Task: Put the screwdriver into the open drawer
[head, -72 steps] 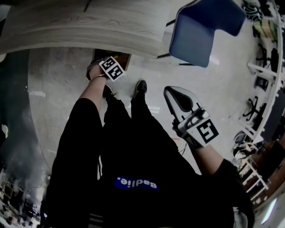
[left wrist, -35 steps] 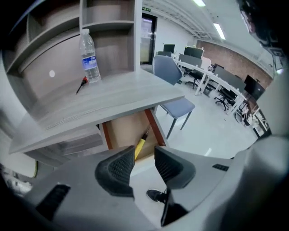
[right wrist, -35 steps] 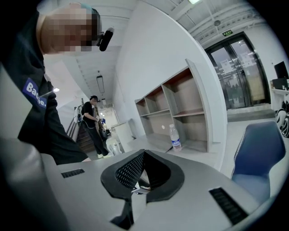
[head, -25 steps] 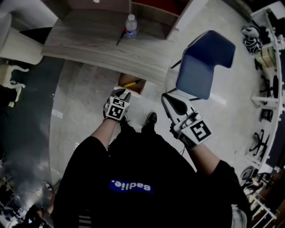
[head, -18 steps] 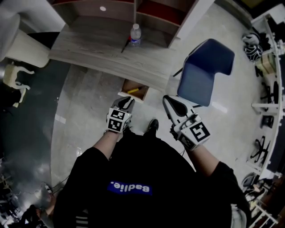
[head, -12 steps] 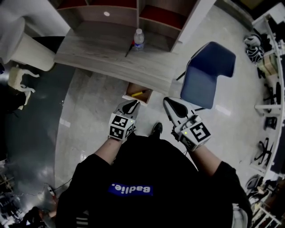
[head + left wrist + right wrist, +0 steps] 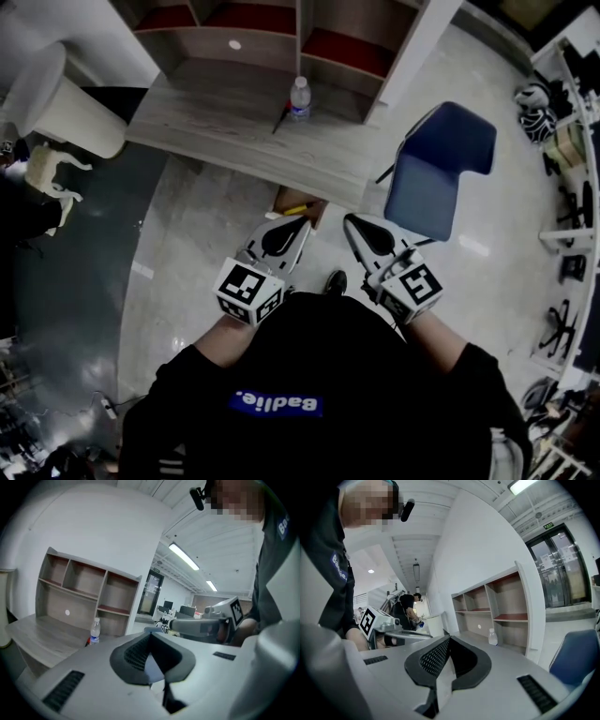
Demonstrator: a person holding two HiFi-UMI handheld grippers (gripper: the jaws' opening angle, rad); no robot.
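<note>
Screwdriver [image 7: 293, 211]: lying inside the drawer [image 7: 316, 210], yellow handle showing just past the left jaw tips in the head view; resting loose, nothing touching it.
Drawer: hanging open under the counter [image 7: 225, 122] edge, near the person's feet, partly hidden by the left tool.
Left hand-held gripper [image 7: 284, 236]: hovering well above the drawer, pointing roughly level toward the counter; jaws pressing together on nothing, probably because the load is already delivered.
Right hand-held gripper [image 7: 366, 236]: hanging beside the left at like height, jaws meeting and empty; seemingly idling, one hand being enough for so small a tool.
Bottle [image 7: 300, 96]: standing upright on the counter before the shelf [image 7: 281, 23], with a thin dark item lying beside it, too small to name.
Chair [image 7: 436, 173]: sitting right of the drawer, clear of both arms.
Progress: looking complete, judging by the tool lying in the drawer.
Risk: drawer standing open at foot level, inviting a bump.
</note>
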